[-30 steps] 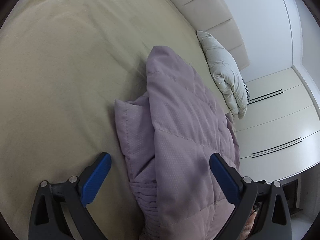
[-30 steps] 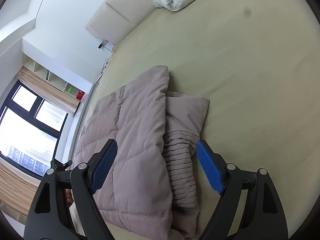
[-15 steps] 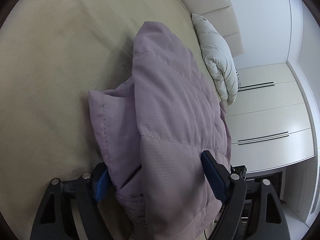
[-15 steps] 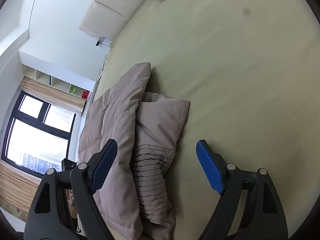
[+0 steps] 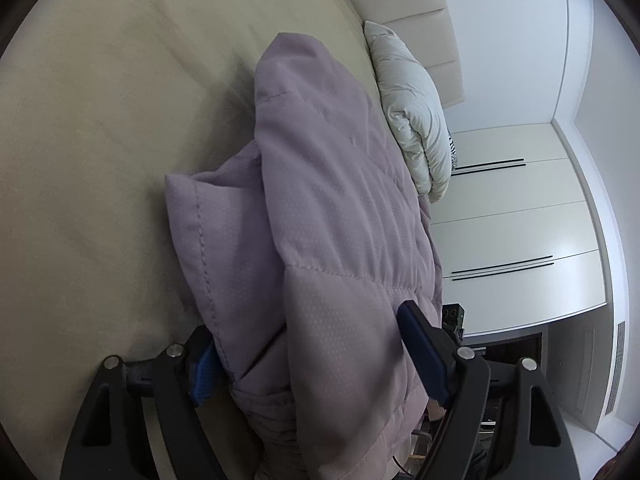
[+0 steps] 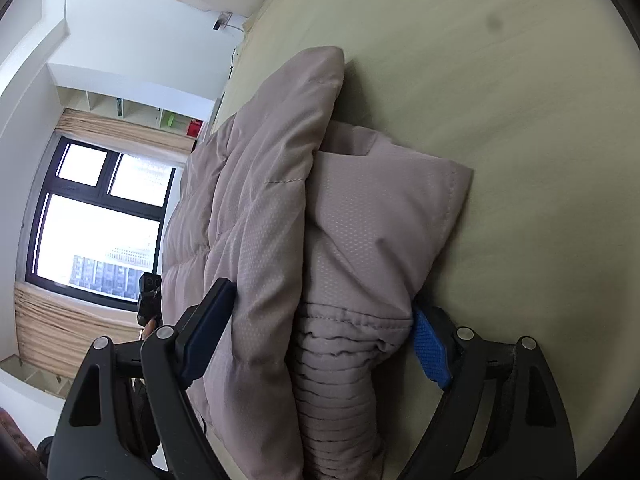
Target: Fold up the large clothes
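A mauve quilted puffer jacket [image 5: 320, 216] lies folded on the beige bed [image 5: 100, 120]. It also shows in the right wrist view [image 6: 320, 220], with its ribbed cuff [image 6: 336, 392] nearest the camera. My left gripper [image 5: 316, 352] is open, its jaws straddling one end of the folded jacket. My right gripper [image 6: 320, 328] is open too, its jaws straddling the other end, around the cuff and the sleeve. The padded fabric fills the gap between both pairs of fingers.
A white folded duvet [image 5: 416, 108] lies by the padded headboard [image 5: 416, 20]. White wardrobes [image 5: 520, 232] stand beside the bed. A window with curtains [image 6: 96, 224] and wall shelves [image 6: 132, 108] are on the other side. The other gripper's camera [image 6: 148, 292] shows past the jacket.
Both grippers have moved forward onto the jacket, from short of it to having its ends between their open jaws. The jacket now fills much more of both views.
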Motion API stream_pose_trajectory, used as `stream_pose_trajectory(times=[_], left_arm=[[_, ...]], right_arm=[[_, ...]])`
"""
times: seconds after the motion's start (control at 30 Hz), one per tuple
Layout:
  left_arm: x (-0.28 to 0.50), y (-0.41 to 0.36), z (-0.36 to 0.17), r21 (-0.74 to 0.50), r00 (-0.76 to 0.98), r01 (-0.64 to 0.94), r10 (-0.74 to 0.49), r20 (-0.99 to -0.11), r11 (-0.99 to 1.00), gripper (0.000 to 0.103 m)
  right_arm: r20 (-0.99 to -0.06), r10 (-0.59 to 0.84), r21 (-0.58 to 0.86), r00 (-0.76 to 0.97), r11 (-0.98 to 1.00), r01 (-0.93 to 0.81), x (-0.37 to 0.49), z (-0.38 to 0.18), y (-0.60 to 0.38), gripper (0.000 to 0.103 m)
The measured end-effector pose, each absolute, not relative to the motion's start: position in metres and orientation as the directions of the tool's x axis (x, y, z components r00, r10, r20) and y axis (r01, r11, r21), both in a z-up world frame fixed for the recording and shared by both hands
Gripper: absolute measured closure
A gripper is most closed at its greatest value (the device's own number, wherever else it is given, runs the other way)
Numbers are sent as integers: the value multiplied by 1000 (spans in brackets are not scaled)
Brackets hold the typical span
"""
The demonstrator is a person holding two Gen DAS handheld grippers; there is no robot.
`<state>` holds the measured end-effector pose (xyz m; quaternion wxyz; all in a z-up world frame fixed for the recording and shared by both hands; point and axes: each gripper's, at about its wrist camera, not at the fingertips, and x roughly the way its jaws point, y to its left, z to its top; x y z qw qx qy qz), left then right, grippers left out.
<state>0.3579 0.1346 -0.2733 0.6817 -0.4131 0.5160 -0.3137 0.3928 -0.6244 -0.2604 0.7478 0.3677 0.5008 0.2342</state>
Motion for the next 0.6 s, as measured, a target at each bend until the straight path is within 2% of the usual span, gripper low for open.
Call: stream_pose_trajectory(times=[0.17,0.3,0.37,0.43,0.47,0.53,0.6], left_arm=[[355,135,-275,-904,264,20,-874,-408,428,23],[360,130,-278,-904,259,-3,-873,-413,427,24],[367,122,-278,-895,254,-20,-863,-436,447,30],[371,115,-281,-897,252,-37,-864,-436,442,44],[370,115,-283,-898,254,-37,-865,-432,438,46],[366,116,-284,-900,262,-35,-865,-427,434,54],[362,116,-282,-894,274,-42,-856,-439,445,57]], right_arm=[[-504,791,830,345,554,-58,395,-259,-610,19],[-552,784,798,284,596,-94,408,-261,-582,19],[-581,766,781,276,620,-76,416,-262,-572,19],[-605,748,761,273,644,-76,423,-262,-562,19],[-610,743,757,276,649,-76,423,-261,-561,20],[-622,728,742,288,666,-79,423,-259,-559,23],[-645,699,712,310,697,-90,418,-252,-555,33]])
